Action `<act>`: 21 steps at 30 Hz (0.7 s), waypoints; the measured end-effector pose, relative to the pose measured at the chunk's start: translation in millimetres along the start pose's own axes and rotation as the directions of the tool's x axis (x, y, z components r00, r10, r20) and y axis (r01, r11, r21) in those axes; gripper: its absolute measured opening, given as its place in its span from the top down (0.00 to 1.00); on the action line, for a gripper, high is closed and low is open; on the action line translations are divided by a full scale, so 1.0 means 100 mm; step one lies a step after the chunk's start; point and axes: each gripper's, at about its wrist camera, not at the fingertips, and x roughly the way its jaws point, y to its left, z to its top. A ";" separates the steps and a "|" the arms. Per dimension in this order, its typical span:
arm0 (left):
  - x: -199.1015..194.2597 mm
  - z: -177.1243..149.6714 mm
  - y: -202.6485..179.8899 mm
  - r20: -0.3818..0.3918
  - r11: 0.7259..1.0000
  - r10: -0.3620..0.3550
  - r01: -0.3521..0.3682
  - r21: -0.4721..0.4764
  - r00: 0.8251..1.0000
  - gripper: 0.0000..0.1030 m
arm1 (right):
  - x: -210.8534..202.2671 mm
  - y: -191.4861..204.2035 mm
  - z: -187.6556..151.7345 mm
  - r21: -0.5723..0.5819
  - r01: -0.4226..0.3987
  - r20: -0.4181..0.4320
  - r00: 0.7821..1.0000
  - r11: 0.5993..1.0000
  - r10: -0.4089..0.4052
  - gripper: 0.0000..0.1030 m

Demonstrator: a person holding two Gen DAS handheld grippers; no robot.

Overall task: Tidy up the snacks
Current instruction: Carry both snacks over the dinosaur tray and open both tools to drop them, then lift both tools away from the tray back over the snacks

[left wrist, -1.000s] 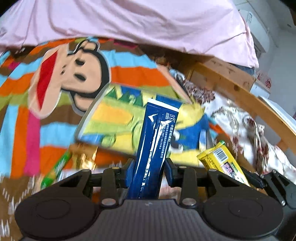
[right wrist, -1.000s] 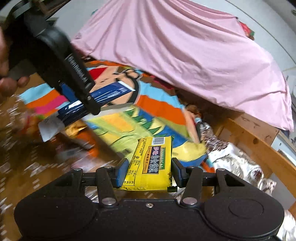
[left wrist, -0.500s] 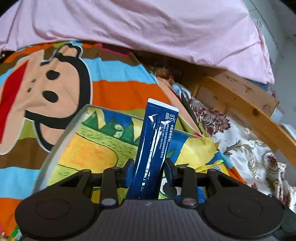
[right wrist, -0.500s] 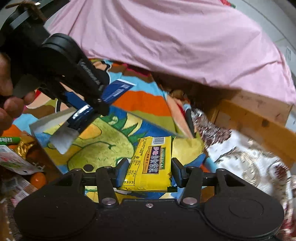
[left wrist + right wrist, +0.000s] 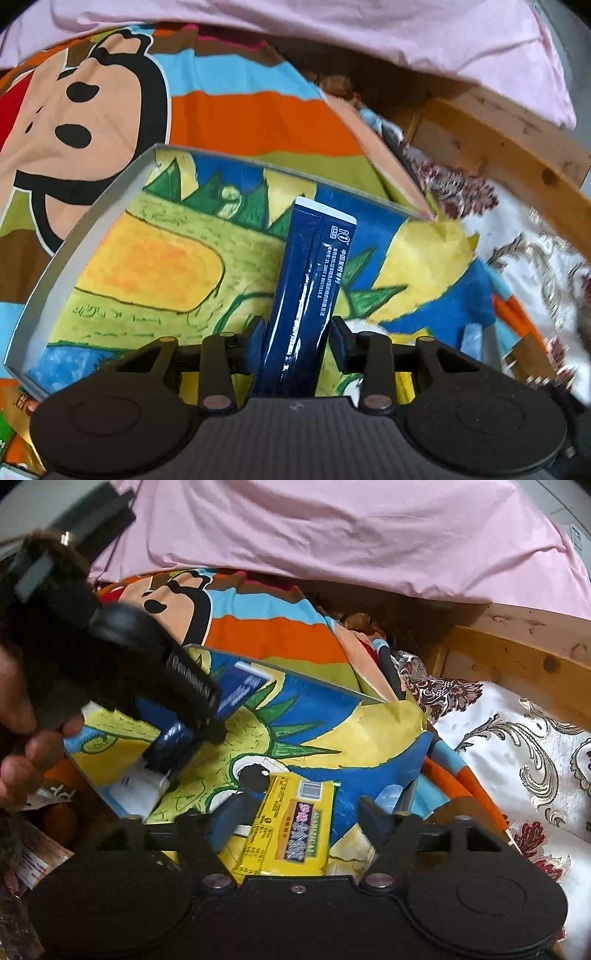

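Note:
A shallow grey-rimmed box (image 5: 92, 206), lined with a coloured dinosaur drawing, lies on the bed. My left gripper (image 5: 295, 336) hovers over it, shut on a long dark blue snack packet (image 5: 314, 273) that stands up between its pads; its jaws are beginning to open. In the right wrist view this left gripper (image 5: 192, 720) reaches in from the left with the blue packet (image 5: 240, 686) over the box (image 5: 325, 685). My right gripper (image 5: 297, 818) is opening. The yellow snack packet (image 5: 291, 830) lies flat on the drawing between its jaws, with a gap to each pad.
Under the box lies a striped blanket with a cartoon monkey (image 5: 85, 107); a pink sheet (image 5: 332, 535) is heaped behind it. A wooden bed frame (image 5: 517, 657) and floral cloth (image 5: 517, 746) are at right. Loose snack wrappers (image 5: 33, 853) lie lower left, below a hand (image 5: 14, 720).
Both grippers have come down over the box. The right gripper's jaws have spread, and the yellow packet now rests loose on the drawing. The blue packet stays in the left gripper.

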 end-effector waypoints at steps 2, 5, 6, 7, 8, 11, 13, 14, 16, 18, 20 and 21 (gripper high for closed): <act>-0.01 -0.02 0.01 -0.001 1.000 -0.002 0.002 0.000 1.000 0.48 | -0.05 0.01 0.01 0.003 0.006 0.004 1.000 1.000 -0.006 0.24; -0.09 -0.01 0.01 0.022 1.000 -0.005 0.005 -0.005 1.000 0.31 | -0.13 -0.01 0.04 0.008 0.019 0.017 1.000 1.000 -0.019 0.21; -0.13 -0.01 0.01 0.033 1.000 -0.005 0.005 -0.005 0.999 0.30 | -0.17 -0.02 0.05 0.012 0.024 0.025 0.999 1.000 -0.024 0.20; -0.16 0.00 0.01 0.040 1.000 -0.004 0.004 -0.005 0.999 0.29 | -0.20 -0.03 0.07 0.021 0.031 0.033 0.999 0.999 -0.031 0.20; -0.20 0.01 0.02 0.048 1.000 -0.006 0.006 -0.008 0.999 0.28 | -0.24 -0.05 0.09 0.034 0.037 0.042 0.998 0.999 -0.038 0.18; -0.38 0.03 0.05 0.087 1.000 -0.012 0.014 -0.022 0.996 0.20 | -0.39 -0.10 0.17 0.070 0.054 0.076 0.995 0.996 -0.060 0.14; -0.51 0.04 0.08 0.117 1.000 -0.016 0.018 -0.019 0.993 0.18 | -0.51 -0.12 0.23 0.085 0.063 0.108 0.992 0.994 -0.072 0.11; -0.58 0.04 0.09 0.131 1.000 -0.016 0.018 -0.016 0.991 0.16 | -0.57 -0.12 0.27 0.093 0.067 0.124 0.989 0.993 -0.079 0.09; -0.72 0.05 0.10 0.157 1.000 -0.015 0.016 -0.009 0.987 0.12 | -0.69 -0.11 0.33 0.112 0.075 0.152 0.984 0.991 -0.091 0.07; -0.88 0.05 0.13 0.193 1.000 -0.015 0.016 -0.002 0.981 0.08 | -0.82 -0.10 0.40 0.133 0.073 0.179 0.979 0.988 -0.097 0.01; -1.06 0.03 0.16 0.240 1.000 -0.008 0.007 0.004 0.971 0.02 | -0.97 -0.07 0.46 0.150 0.080 0.210 0.971 0.985 -0.111 0.01; -1.17 0.02 0.18 0.267 1.000 -0.002 0.000 0.007 0.964 0.02 | -1.06 -0.06 0.50 0.157 0.081 0.228 0.967 0.984 -0.116 0.01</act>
